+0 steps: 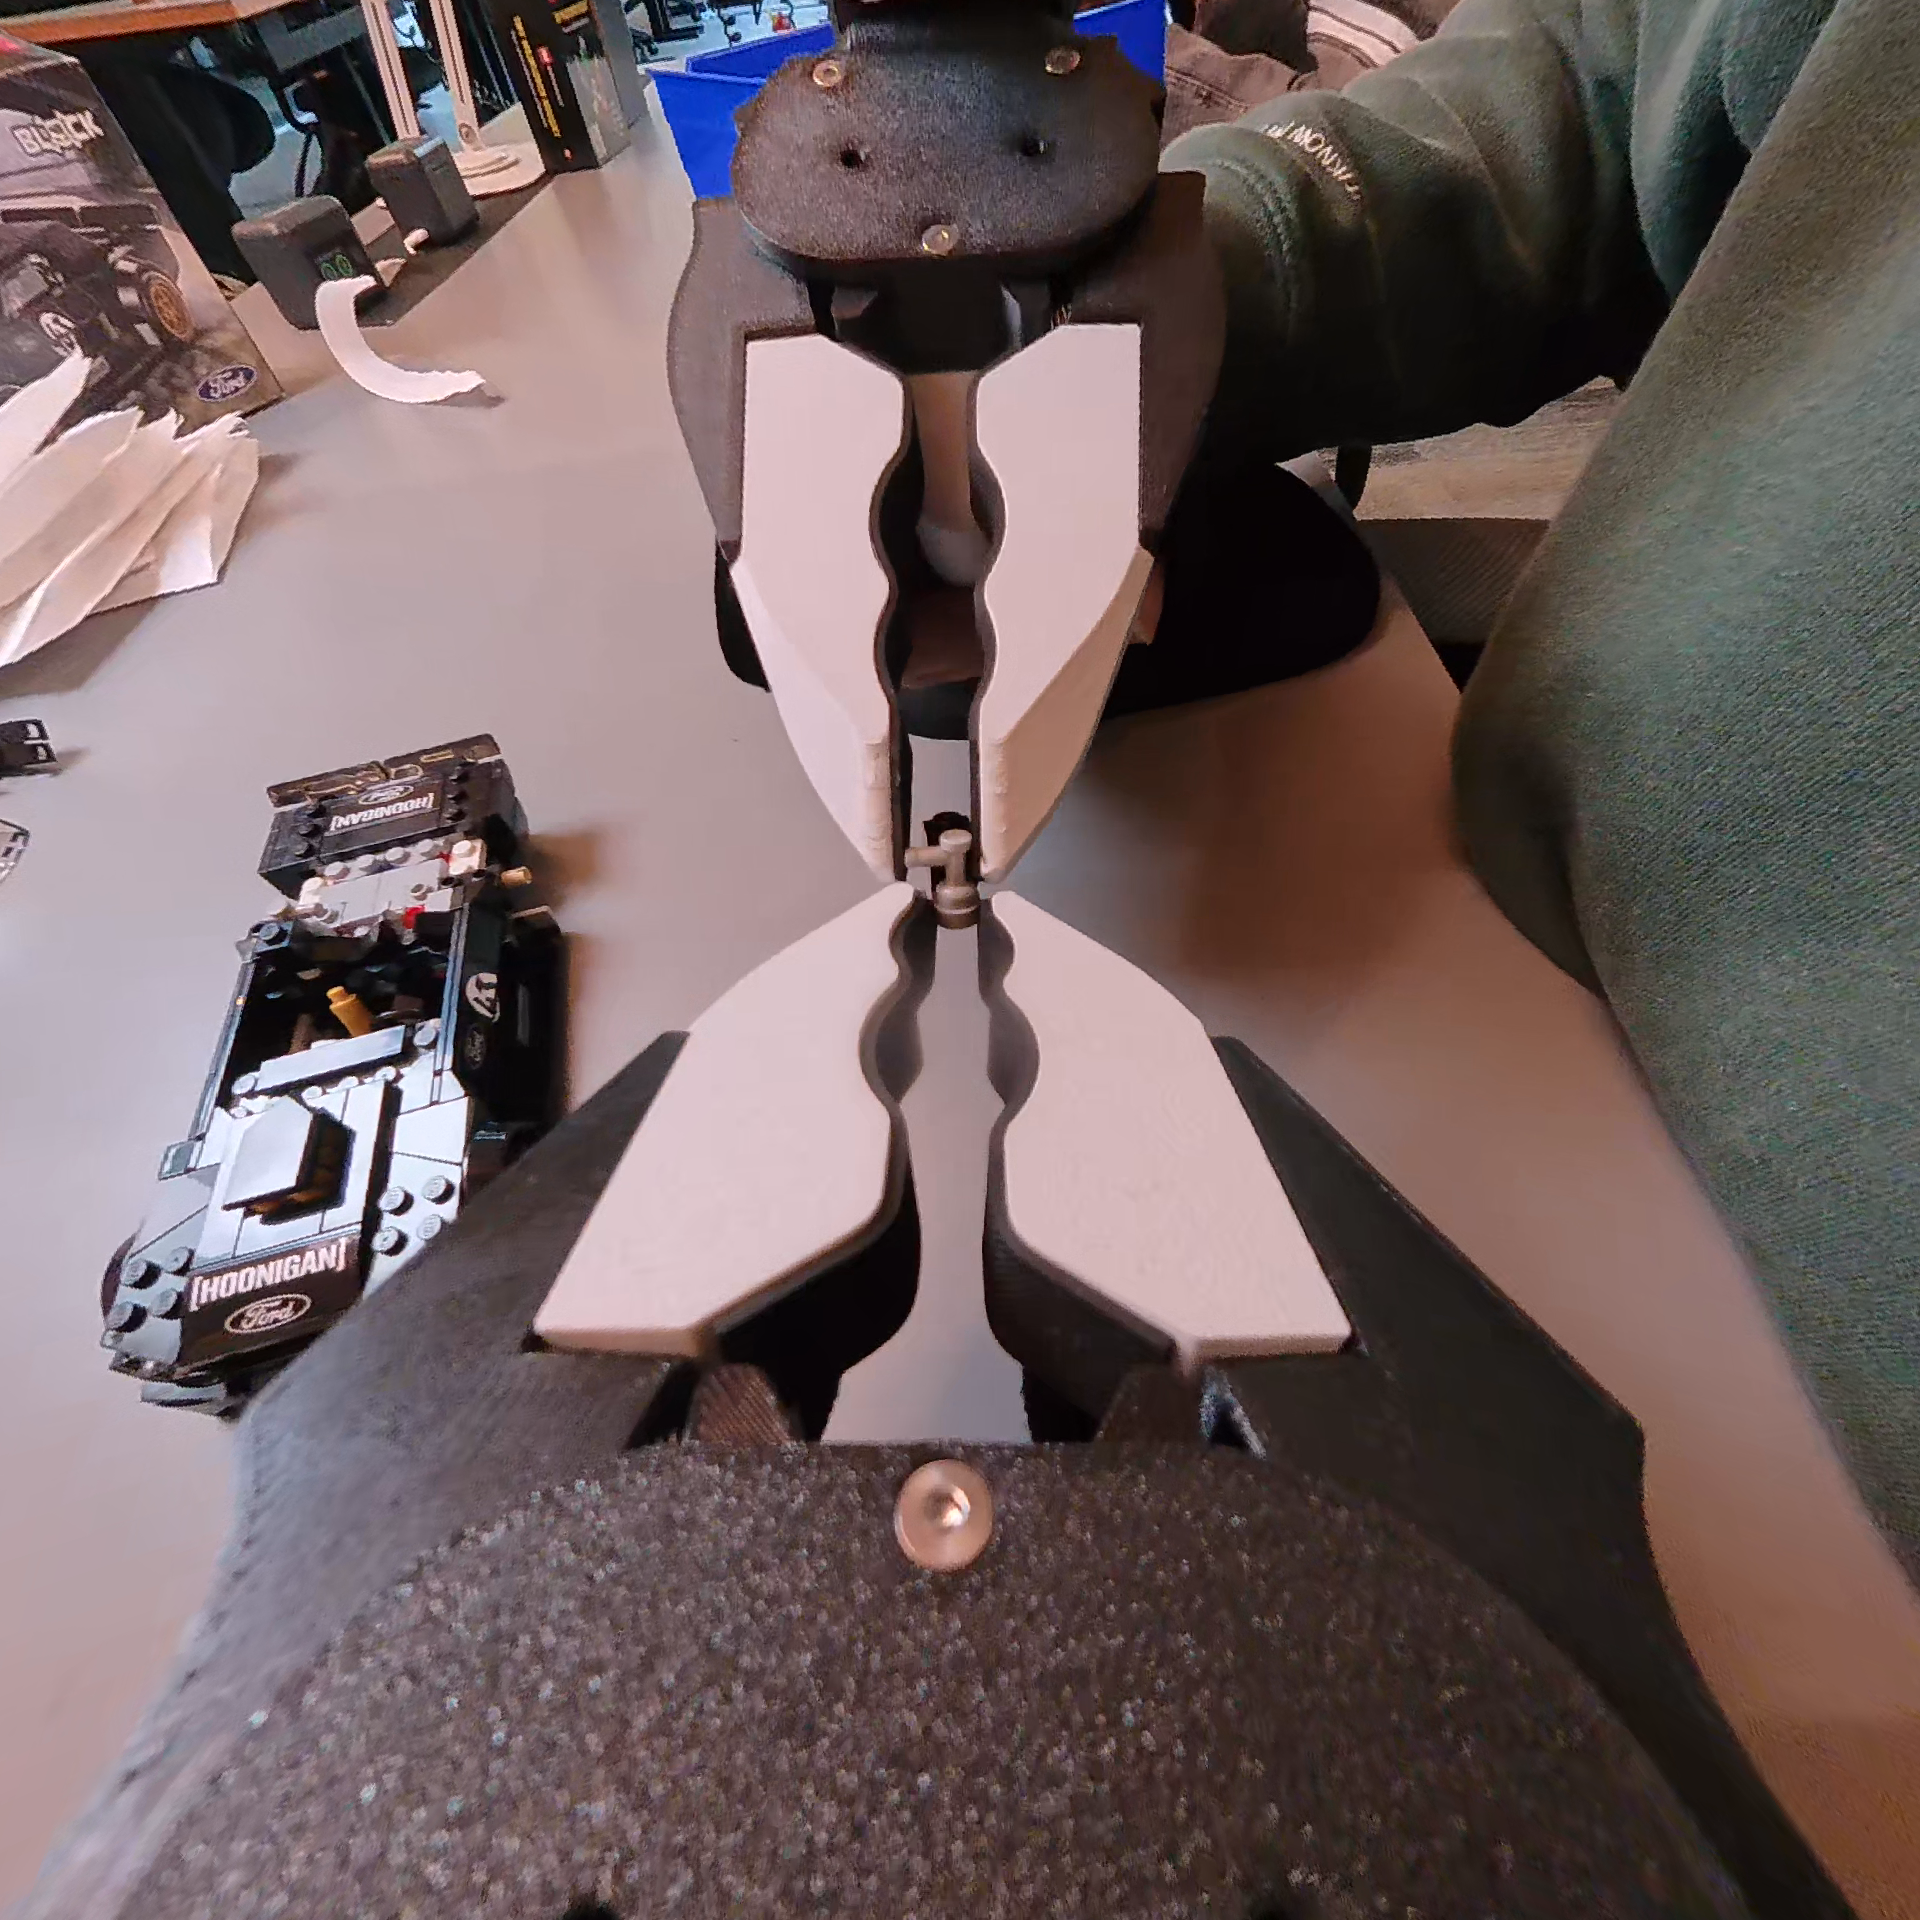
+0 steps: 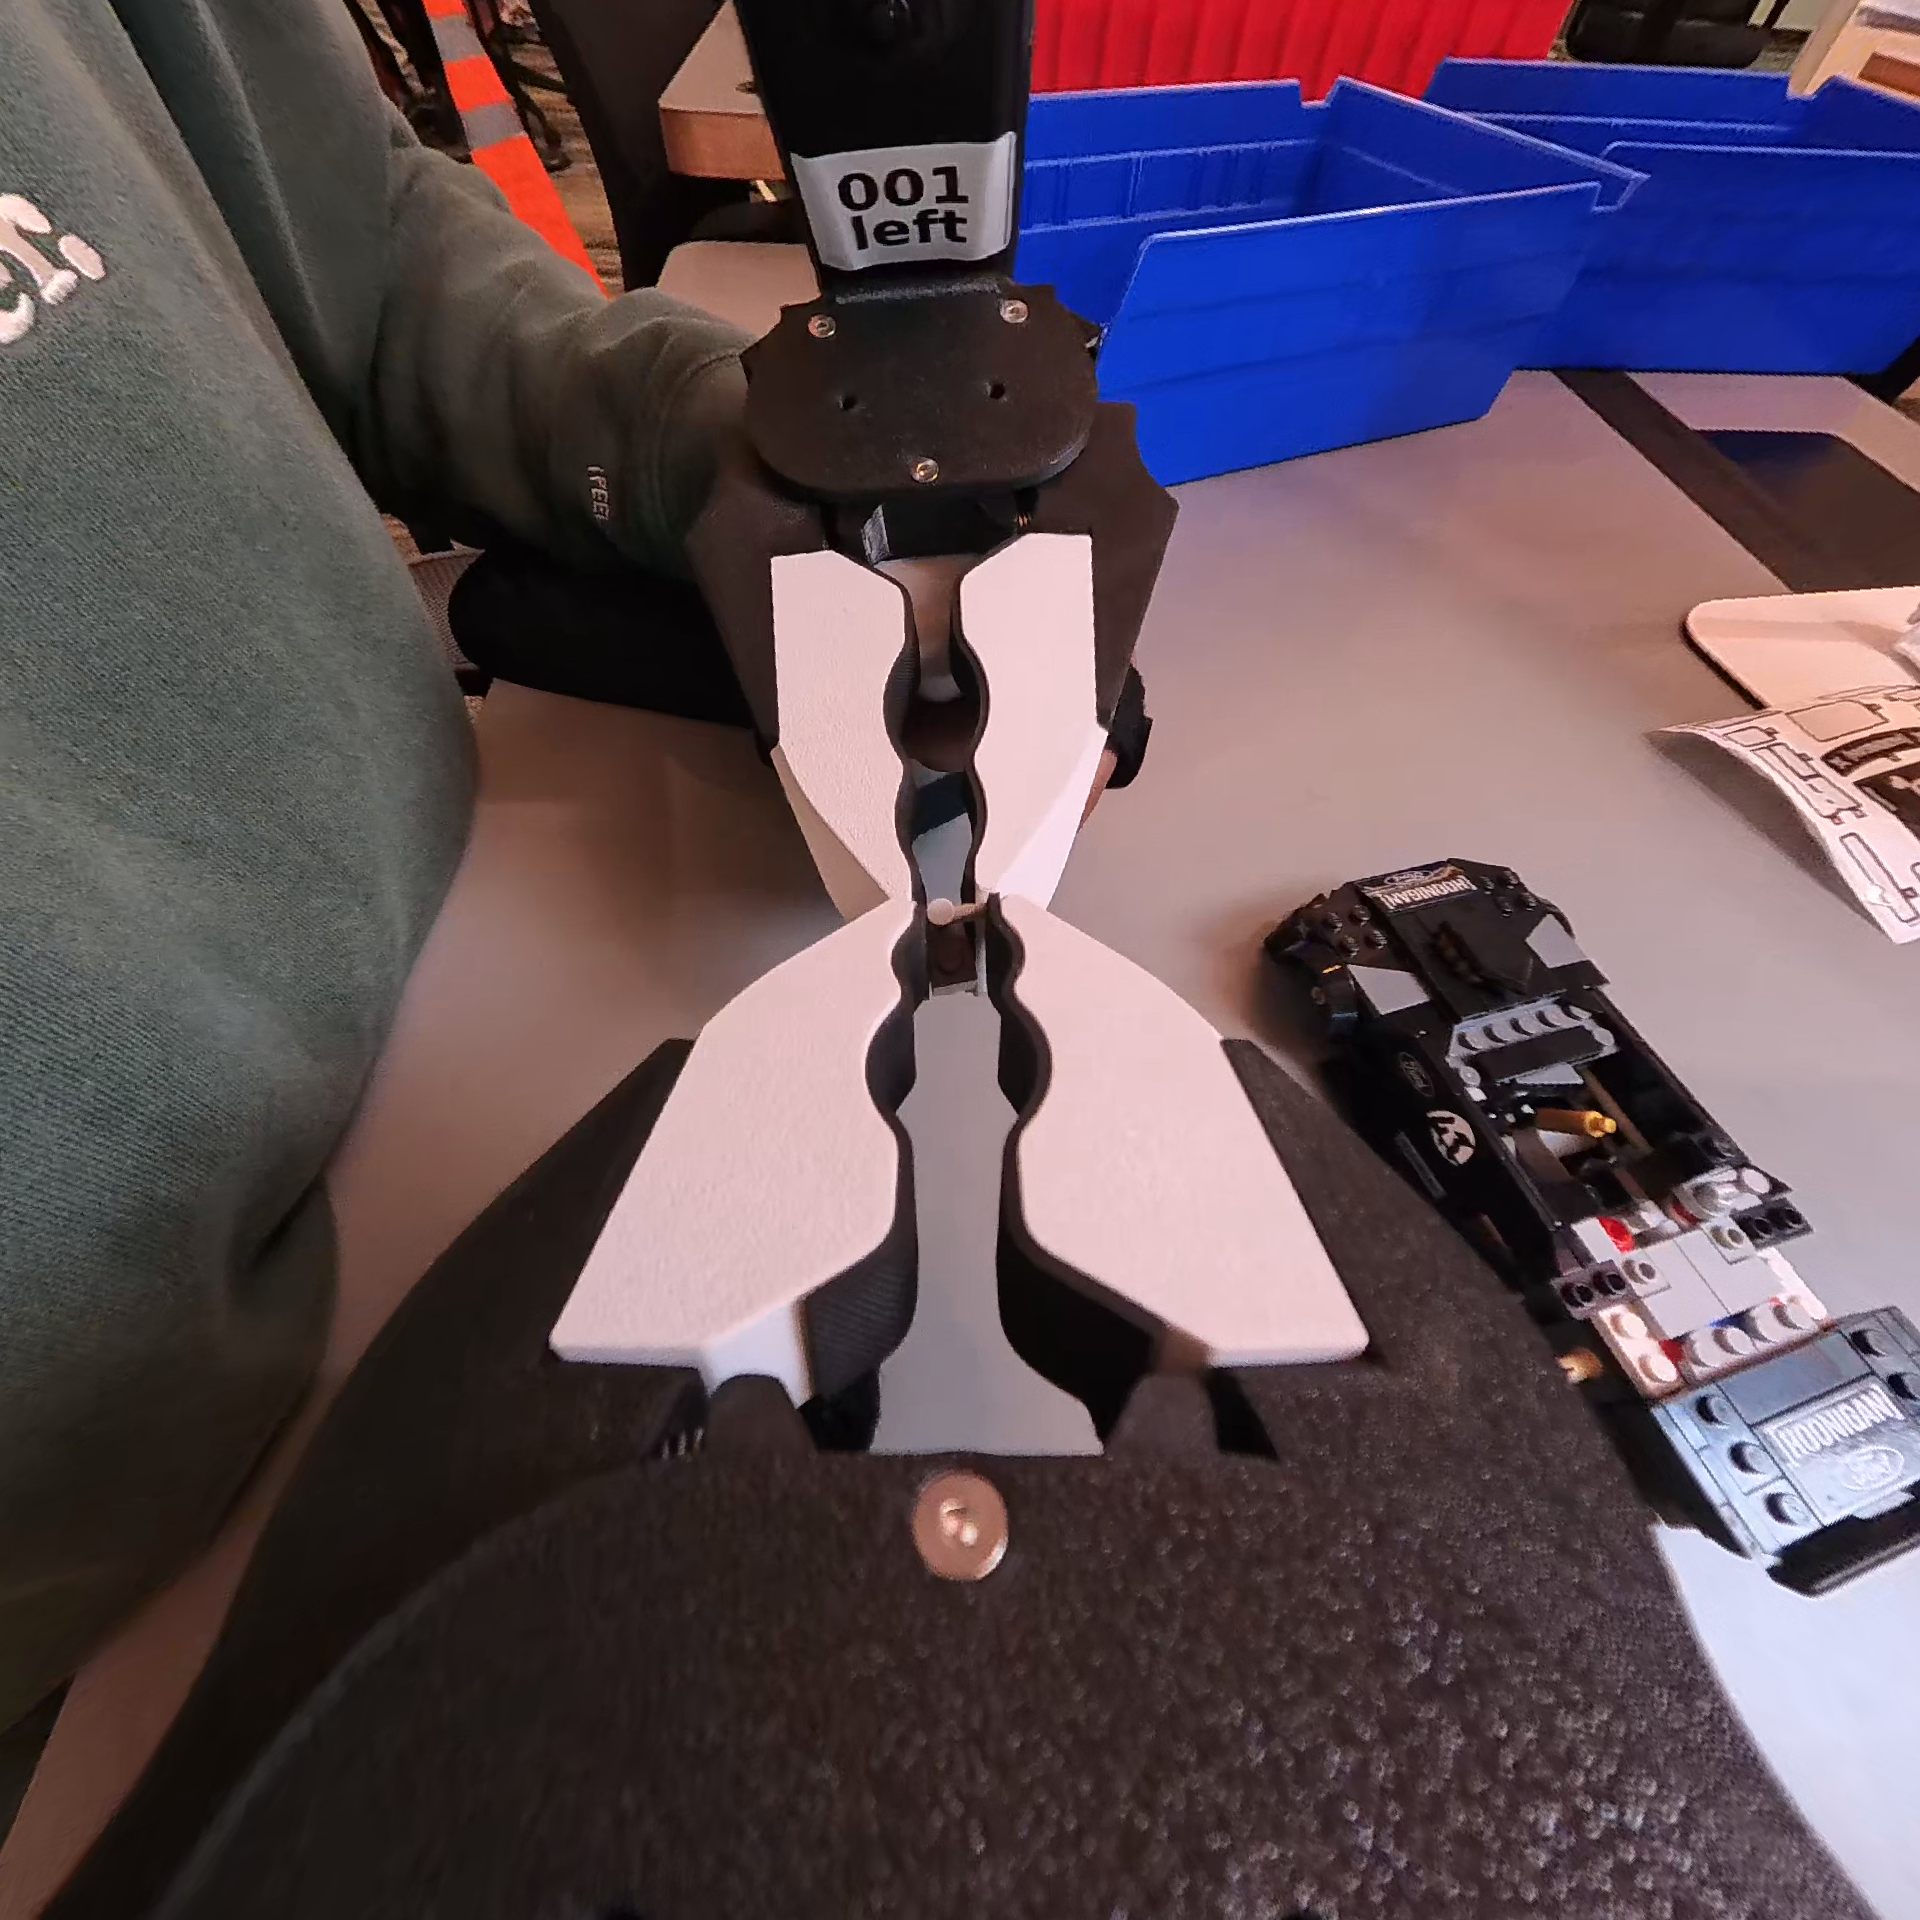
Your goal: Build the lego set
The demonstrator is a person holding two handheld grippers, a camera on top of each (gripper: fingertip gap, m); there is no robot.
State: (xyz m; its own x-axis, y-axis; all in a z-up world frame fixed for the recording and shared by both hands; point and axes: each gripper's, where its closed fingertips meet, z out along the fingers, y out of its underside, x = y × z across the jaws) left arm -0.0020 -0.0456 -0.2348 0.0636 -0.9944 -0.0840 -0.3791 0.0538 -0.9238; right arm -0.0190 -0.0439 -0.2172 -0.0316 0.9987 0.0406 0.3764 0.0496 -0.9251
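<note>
- Grey tabletop (image 1: 436,582) carries everything you work over; a person's green sleeve (image 1: 1714,727) fills one side of both views.
- Blue plastic bins (image 2: 1351,270), two that I can count, stand at the far edge of the table, well apart from the build.
- One half-built black car (image 1: 343,1091) lies flat on the table beside your grippers, roof off and interior open. It should be light and rigid, yet its small studded parts could pop off under a hard squeeze, so I would take it by the long side walls, low down, rather than by the loose-looking white bricks near one end.
- One sticker sheet (image 2: 1808,790) lies past the car, and crumpled white paper bags (image 1: 114,499) with the set's box (image 1: 94,229) sit on the other side.
- Your left gripper (image 1: 940,904) is nearly closed, pinching a small dark grey peg-like piece (image 1: 954,902) at its tips.
- Your right gripper (image 2: 951,961) is likewise drawn narrow around a small dark brick (image 2: 951,961); the two claws meet tip to tip, above the table.
- Two tiny parts are therefore in hand, touching or close to it; whether they are already seated I cannot tell. They will be slippery and easily flicked away, so hold them by flat faces and press straight.
</note>
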